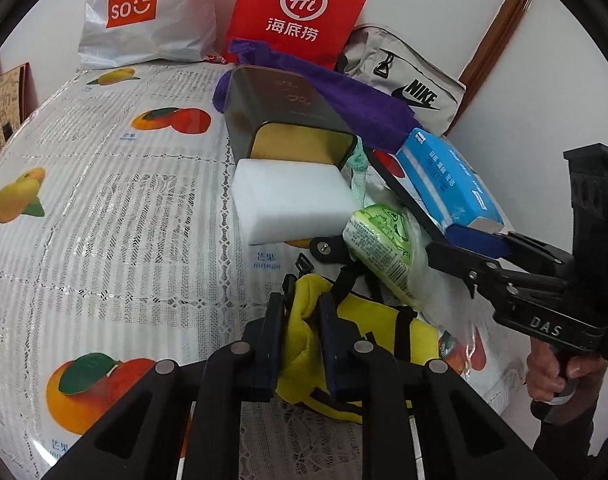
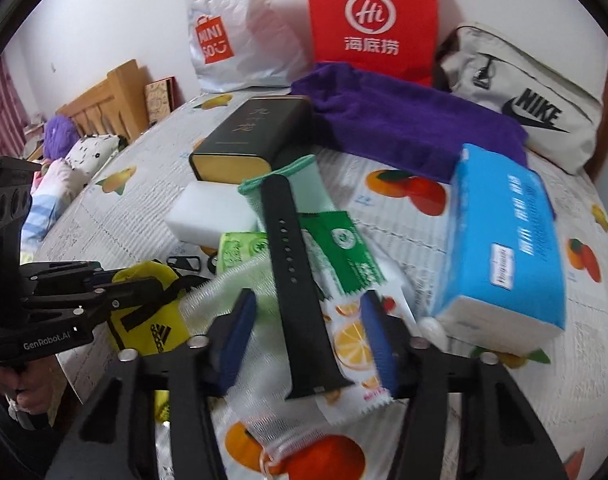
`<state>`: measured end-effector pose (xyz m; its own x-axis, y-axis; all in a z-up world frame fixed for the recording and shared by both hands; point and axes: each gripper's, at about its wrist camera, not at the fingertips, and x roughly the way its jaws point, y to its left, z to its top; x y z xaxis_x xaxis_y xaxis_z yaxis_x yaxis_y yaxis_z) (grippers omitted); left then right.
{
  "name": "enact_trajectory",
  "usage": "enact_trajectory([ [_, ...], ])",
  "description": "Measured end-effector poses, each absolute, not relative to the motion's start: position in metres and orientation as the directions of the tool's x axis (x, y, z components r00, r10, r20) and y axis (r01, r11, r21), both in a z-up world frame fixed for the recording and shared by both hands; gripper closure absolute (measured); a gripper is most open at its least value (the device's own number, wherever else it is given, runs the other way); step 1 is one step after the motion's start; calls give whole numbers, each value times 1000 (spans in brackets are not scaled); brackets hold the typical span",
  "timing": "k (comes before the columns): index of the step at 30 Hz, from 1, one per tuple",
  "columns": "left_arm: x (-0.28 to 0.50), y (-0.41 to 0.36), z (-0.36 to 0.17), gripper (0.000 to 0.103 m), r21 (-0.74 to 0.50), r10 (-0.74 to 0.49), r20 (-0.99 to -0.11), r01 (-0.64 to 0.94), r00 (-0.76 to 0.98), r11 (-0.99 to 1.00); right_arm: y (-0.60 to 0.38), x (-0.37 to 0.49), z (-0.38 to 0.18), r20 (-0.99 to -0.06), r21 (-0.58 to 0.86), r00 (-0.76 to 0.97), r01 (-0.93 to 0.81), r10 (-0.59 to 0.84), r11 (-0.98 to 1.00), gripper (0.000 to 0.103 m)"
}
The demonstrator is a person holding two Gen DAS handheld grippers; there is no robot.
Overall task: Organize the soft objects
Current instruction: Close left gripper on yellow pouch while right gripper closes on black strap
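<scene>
A table covered by a fruit-printed lace cloth (image 1: 103, 200) is seen, with a white Miniso bag (image 1: 143, 12), a red bag (image 1: 299, 8) and a Nike pouch (image 2: 536, 96) ranged along the wall beyond both grippers. The left gripper (image 1: 299, 344) is pressed onto a yellow pouch (image 1: 368, 344), low over the cloth. The right gripper (image 2: 308, 344) is held spread above a black strap (image 2: 291, 272) and snack packets. A blue tissue pack (image 2: 500, 248) lies just to its right, a purple towel (image 2: 404, 120) farther ahead. Open cloth is left of the left gripper.

White walls (image 2: 103, 20), wooden headboard (image 2: 103, 100), brown door frame (image 1: 500, 28), fruit-print tablecloth (image 1: 103, 200).
</scene>
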<state>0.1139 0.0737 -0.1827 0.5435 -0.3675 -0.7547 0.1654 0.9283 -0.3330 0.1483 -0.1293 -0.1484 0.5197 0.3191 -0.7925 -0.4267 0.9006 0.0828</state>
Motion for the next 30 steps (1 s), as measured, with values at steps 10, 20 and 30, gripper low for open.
enact_trajectory([
  [10,115,79,-188,81,-375,-404,-743,169,533,912,-124,158,-152,-815,130,464,-436,347,890,82],
  [20,115,84,-187,86,-423,-443,-722,168,531,891,-136,152,-136,-766,170,506,-435,396,884,83],
  [30,103,89,-162,87,-383,-403,-707,164,582,909,-164,125,-110,-731,145,572,-404,373,903,83],
])
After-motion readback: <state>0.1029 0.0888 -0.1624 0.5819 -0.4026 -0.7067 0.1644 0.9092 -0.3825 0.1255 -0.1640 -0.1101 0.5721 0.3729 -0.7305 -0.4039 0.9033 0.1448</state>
